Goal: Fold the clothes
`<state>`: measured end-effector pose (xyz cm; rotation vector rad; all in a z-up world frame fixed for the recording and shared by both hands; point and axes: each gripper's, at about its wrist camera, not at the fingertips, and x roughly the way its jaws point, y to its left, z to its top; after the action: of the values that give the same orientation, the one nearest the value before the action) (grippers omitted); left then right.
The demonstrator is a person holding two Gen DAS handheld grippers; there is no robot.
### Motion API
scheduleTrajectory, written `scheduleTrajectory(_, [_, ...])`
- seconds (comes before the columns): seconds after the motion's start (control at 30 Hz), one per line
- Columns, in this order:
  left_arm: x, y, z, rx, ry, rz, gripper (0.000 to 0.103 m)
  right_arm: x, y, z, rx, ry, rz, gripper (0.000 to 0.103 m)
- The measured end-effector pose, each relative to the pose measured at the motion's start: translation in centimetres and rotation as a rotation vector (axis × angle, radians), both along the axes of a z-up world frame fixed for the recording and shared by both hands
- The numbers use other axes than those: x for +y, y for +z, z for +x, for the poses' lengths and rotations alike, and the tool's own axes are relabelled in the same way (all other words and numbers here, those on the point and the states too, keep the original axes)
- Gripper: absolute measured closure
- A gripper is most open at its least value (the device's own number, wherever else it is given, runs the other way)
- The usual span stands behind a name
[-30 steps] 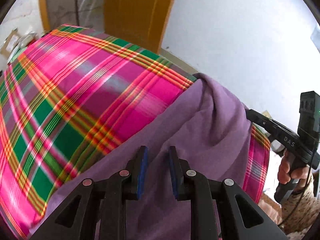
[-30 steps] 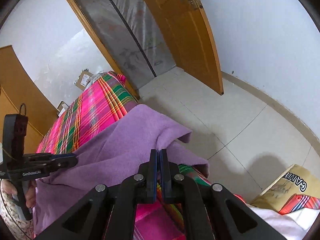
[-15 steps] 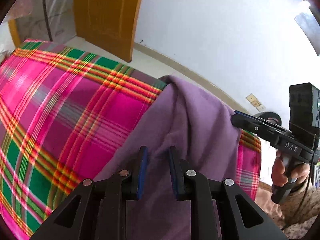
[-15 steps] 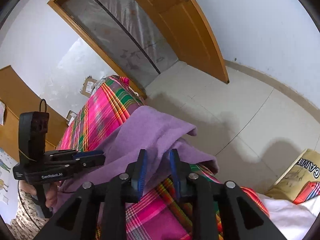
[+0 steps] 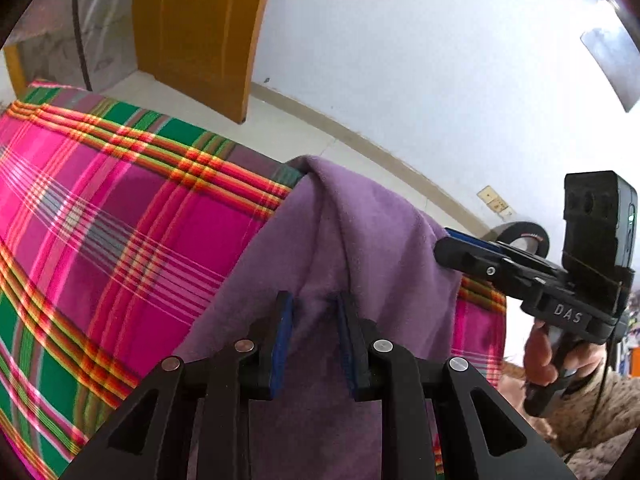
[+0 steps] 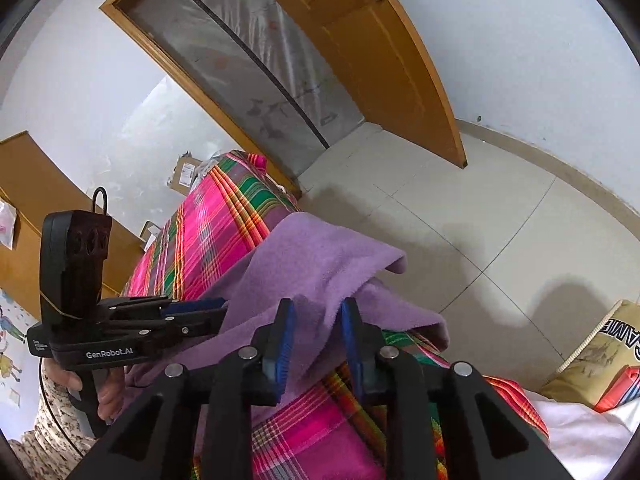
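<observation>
A purple fleece garment [image 5: 380, 240] lies draped over the corner of a bed covered with a pink and green plaid sheet [image 5: 120, 220]. My left gripper [image 5: 314, 320] is shut on a thick bunch of it, and a fold ridge runs up from between the pads. In the right wrist view the left gripper [image 6: 222, 312] meets the garment [image 6: 312, 256] at its near left edge. My right gripper [image 6: 316, 328] stands open just above a fold of the garment at the bed's corner, its pads not pressing on it. From the left wrist the right gripper [image 5: 440, 248] reaches the garment's right edge.
The plaid sheet [image 6: 208, 232] runs away to the back left. Beyond the bed's corner are tiled floor [image 6: 480, 220] and an open wooden door [image 6: 380, 60]. White bedding [image 6: 580, 432] and a printed cushion [image 6: 600, 344] lie at the right. A person's hand [image 5: 540, 360] holds each handle.
My right gripper's jaws have opened and let go of the purple garment's edge, which now lies on the bed corner. My left gripper has shifted along the bed with the cloth.
</observation>
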<state>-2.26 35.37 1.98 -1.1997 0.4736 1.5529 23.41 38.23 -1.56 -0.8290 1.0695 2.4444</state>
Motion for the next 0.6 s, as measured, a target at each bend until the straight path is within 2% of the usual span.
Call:
scheduleTrajectory(0.1, [0.4, -0.2, 0.2, 0.01, 0.001, -0.002, 0.083, -0.3, 0.1, -0.1, -0.009, 0.001, 0.023, 0.079])
scheduleTrajectory(0.13, [0.4, -0.2, 0.2, 0.025, 0.005, -0.005, 0.092, -0.4, 0.2, -0.2, -0.012, -0.001, 0.03, 0.081])
scheduleTrajectory(0.2, [0.4, -0.1, -0.1, 0.029, 0.02, -0.001, 0.095, -0.5, 0.3, -0.2, -0.013, -0.011, 0.047, 0.095])
scheduleTrajectory(0.23, [0.4, 0.1, -0.3, 0.026, 0.029, 0.008, 0.096, -0.6, 0.3, -0.2, -0.012, -0.017, 0.056, 0.097])
scheduleTrajectory(0.6, [-0.1, 2.9, -2.8, 0.036, 0.13, 0.127, 0.098, -0.6, 2.0, 0.8, 0.038, -0.074, 0.125, 0.101])
